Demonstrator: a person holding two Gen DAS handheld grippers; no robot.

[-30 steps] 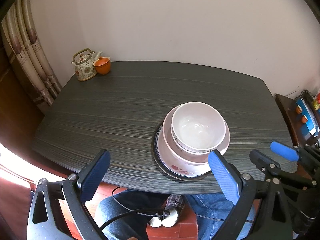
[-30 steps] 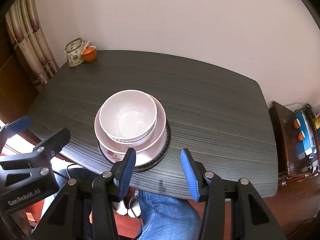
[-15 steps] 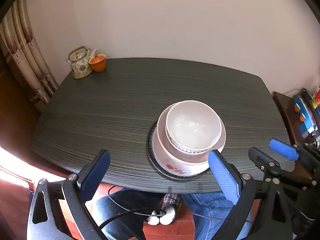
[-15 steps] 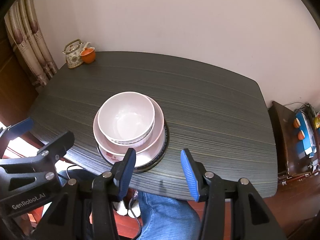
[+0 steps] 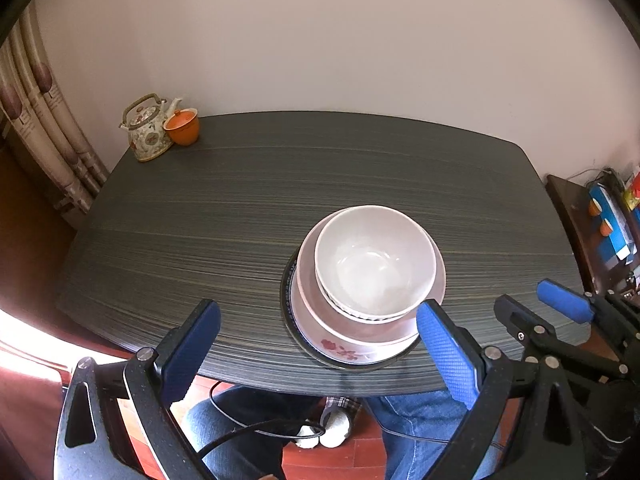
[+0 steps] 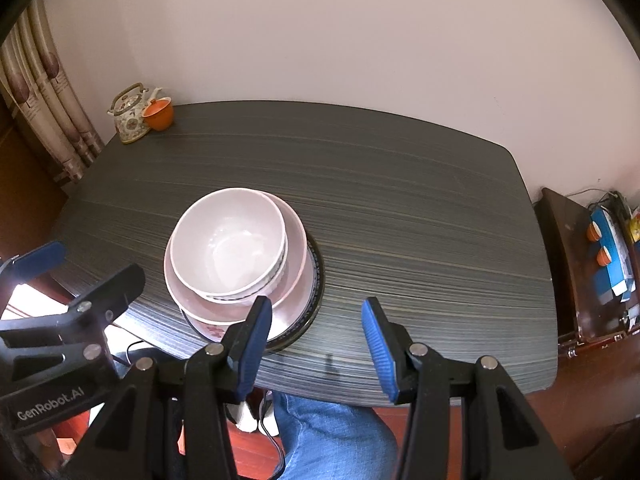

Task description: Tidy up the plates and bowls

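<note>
Left wrist view is showing the stack sitting near the front edge of the desk (image 5: 248, 200), a dark slab with fine streaked grain and rounded corners. A glossy white bowl (image 5: 374, 260), round and deep, is nesting in a wider pink bowl (image 5: 340, 336) bearing a red flower print, both resting on a flat dark-rimmed plate (image 5: 289, 284). The left hand-held gripper (image 5: 318, 354) is hovering with its ribbed blue pads wide apart, gripping nothing. The right hand-held gripper (image 6: 316, 346) is likewise standing apart and empty, just beside the stack. A patterned ceramic teapot (image 5: 146, 132) and an orange cup (image 5: 183, 126) are sitting touching at the far corner.
</note>
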